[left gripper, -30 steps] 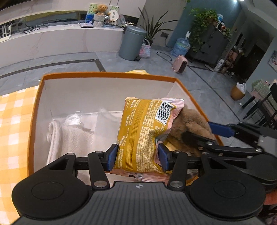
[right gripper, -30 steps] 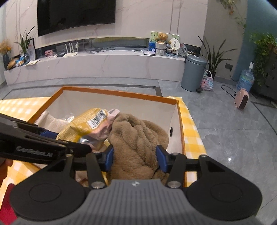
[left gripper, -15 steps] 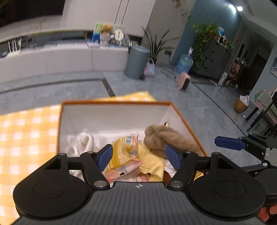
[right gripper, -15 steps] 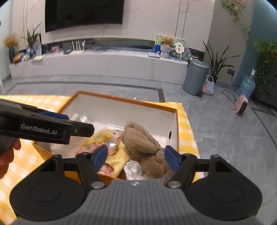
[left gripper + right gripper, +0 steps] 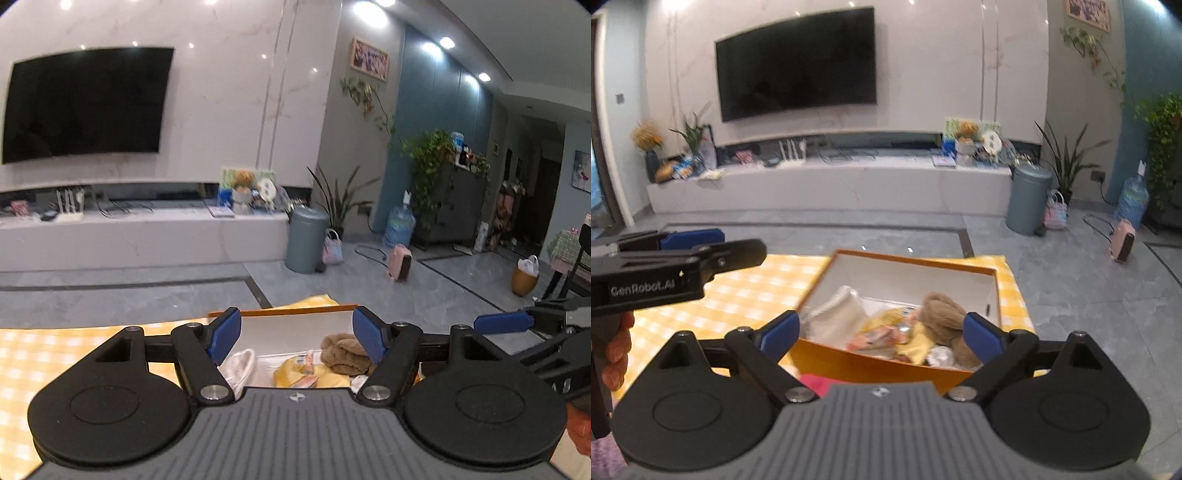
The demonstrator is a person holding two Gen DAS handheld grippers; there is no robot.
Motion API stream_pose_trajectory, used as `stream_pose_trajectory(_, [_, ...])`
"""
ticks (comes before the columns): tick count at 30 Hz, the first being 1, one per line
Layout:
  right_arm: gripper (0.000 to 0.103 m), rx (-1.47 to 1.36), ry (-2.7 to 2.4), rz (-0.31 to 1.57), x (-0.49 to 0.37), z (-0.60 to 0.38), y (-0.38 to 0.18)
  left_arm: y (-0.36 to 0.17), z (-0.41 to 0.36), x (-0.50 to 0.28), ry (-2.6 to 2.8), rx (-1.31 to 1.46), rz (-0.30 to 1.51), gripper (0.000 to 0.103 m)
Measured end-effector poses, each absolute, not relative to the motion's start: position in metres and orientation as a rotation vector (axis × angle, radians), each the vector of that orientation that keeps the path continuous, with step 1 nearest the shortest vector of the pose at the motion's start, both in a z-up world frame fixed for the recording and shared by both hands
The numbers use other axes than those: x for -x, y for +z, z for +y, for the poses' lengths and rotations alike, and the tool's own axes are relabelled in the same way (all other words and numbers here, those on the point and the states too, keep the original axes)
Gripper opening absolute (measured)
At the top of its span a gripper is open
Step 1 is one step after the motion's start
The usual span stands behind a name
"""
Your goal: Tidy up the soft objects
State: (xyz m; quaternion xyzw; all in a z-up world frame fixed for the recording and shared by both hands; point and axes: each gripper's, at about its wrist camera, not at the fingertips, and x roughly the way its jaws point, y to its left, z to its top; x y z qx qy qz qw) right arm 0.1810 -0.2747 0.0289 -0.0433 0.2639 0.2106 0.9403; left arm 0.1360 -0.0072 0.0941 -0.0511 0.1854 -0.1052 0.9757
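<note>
An orange box (image 5: 908, 258) with white inner walls stands on the checked cloth. It holds a brown plush toy (image 5: 940, 312), a yellow snack bag (image 5: 886, 319) and a white towel (image 5: 836, 308). My right gripper (image 5: 882, 334) hovers above and in front of the box; its jaws are opening and no pad touches anything. My left gripper (image 5: 295, 332) is also raised and open, with the plush (image 5: 341, 350), bag (image 5: 291, 374) and towel (image 5: 240, 363) far below its pads. The left gripper's fingers (image 5: 738, 254) show at the left of the right wrist view.
A yellow checked tablecloth (image 5: 746, 291) covers the table left of the box. Something pink (image 5: 816, 382) lies in front of the box. A person's hand (image 5: 617, 350) grips the left tool. A grey bin (image 5: 1028, 199) and a pink heater (image 5: 1123, 245) stand on the floor beyond.
The left gripper let go of the yellow bag and the right let go of the brown plush. Both opened, rose and drew back from the box.
</note>
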Motion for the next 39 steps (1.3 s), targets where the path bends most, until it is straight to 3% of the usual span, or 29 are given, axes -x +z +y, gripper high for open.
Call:
stream_pose_trajectory(9, [0.096,0.026,0.459,0.455,-0.099,-0.259,0.026,0.085,0.008,-0.060,-0.148,0.114,0.343,0.077])
stream_pose_trajectory(24, [0.096,-0.016,0.279,0.300,0.001,-0.244,-0.055,0.026,0.015,-0.007,-0.034,0.103,0.340,0.078])
stream_pose_trajectory(27, [0.096,-0.014,0.272,0.317,0.006,-0.240,-0.070,0.015,0.014,0.002,-0.014,0.088,0.310,0.088])
stream_pose_trajectory(39, [0.096,-0.007,0.292,0.435,-0.012,-0.233,-0.115,-0.021,0.010,0.002,0.028,0.031,0.373,0.097])
